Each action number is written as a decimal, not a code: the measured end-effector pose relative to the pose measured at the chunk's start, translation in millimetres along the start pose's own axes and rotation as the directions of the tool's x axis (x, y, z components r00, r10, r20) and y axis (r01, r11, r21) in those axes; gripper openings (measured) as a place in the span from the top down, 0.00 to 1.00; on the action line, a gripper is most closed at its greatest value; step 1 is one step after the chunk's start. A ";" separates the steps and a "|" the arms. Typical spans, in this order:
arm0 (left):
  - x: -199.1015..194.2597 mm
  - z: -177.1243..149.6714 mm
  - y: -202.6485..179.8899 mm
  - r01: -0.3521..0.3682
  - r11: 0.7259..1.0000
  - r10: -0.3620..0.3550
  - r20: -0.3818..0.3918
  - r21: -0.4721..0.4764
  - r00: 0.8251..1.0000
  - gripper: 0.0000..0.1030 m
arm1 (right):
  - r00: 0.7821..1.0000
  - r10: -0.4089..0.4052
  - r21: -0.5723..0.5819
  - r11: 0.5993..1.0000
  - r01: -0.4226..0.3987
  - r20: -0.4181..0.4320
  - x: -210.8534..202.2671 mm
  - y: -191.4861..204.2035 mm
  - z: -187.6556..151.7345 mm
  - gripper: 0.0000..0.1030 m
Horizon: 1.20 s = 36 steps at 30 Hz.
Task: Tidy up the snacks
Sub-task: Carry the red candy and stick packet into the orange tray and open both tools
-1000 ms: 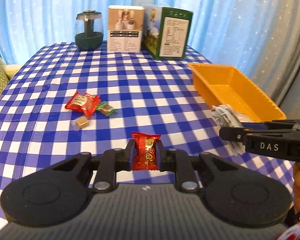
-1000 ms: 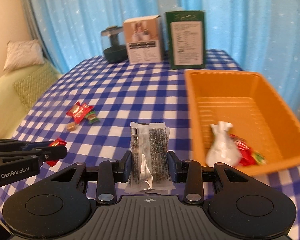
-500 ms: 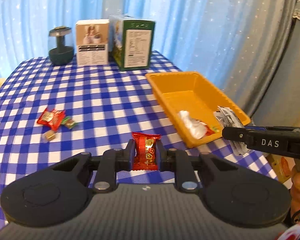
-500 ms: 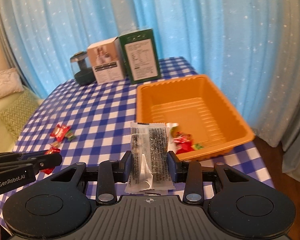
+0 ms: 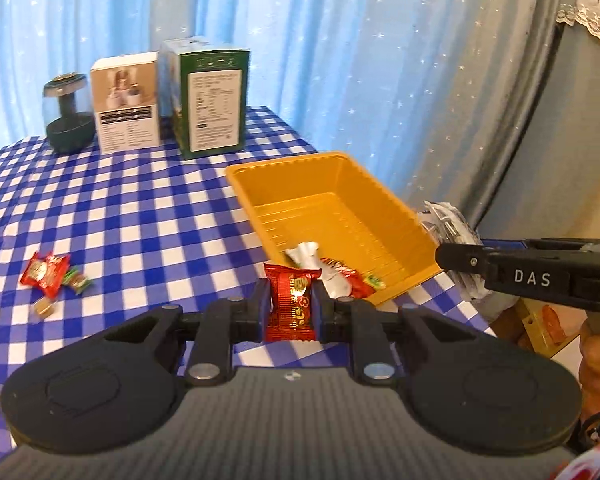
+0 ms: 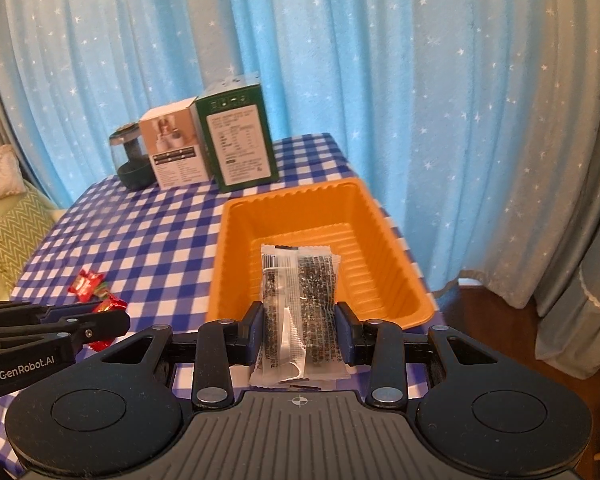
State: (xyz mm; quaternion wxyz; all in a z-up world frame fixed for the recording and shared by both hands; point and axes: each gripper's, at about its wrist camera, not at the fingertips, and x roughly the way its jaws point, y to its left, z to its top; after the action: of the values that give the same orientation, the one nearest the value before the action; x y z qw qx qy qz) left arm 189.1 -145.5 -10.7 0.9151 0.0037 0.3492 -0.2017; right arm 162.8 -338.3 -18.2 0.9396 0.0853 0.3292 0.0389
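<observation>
My left gripper is shut on a red snack packet, held above the table just before the near left corner of the orange tray. My right gripper is shut on a clear packet of dark seeds, held over the tray's near end. In the left wrist view the tray holds a white packet and a red packet. A red packet, a green candy and a tan candy lie on the checked cloth at left.
A dark glass jar, a white box and a green box stand at the table's far edge. Blue curtains hang behind. The table's right edge drops to a wooden floor. A cushioned seat is at left.
Both grippers have risen and swung right toward the tray, each still holding its packet. The right gripper's packet now hangs over the tray.
</observation>
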 end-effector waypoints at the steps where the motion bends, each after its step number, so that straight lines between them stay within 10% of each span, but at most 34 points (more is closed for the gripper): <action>1: 2.4 2.3 -2.8 0.004 1.000 -0.004 -0.001 0.004 1.000 0.82 | 1.000 -0.005 0.000 1.000 0.005 0.001 0.6 -3.4 1.6 0.63; 36: 104.6 54.8 1.4 0.082 0.997 -0.081 -0.075 0.011 0.994 0.82 | 0.999 0.016 0.001 1.000 -0.016 -0.049 86.1 -48.0 46.5 0.63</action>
State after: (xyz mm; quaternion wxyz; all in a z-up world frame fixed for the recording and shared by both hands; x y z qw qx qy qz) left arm 295.1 -190.6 -36.4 0.8923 0.0037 0.3816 -0.2410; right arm 259.9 -380.5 -44.1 0.9310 0.0871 0.3513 0.0485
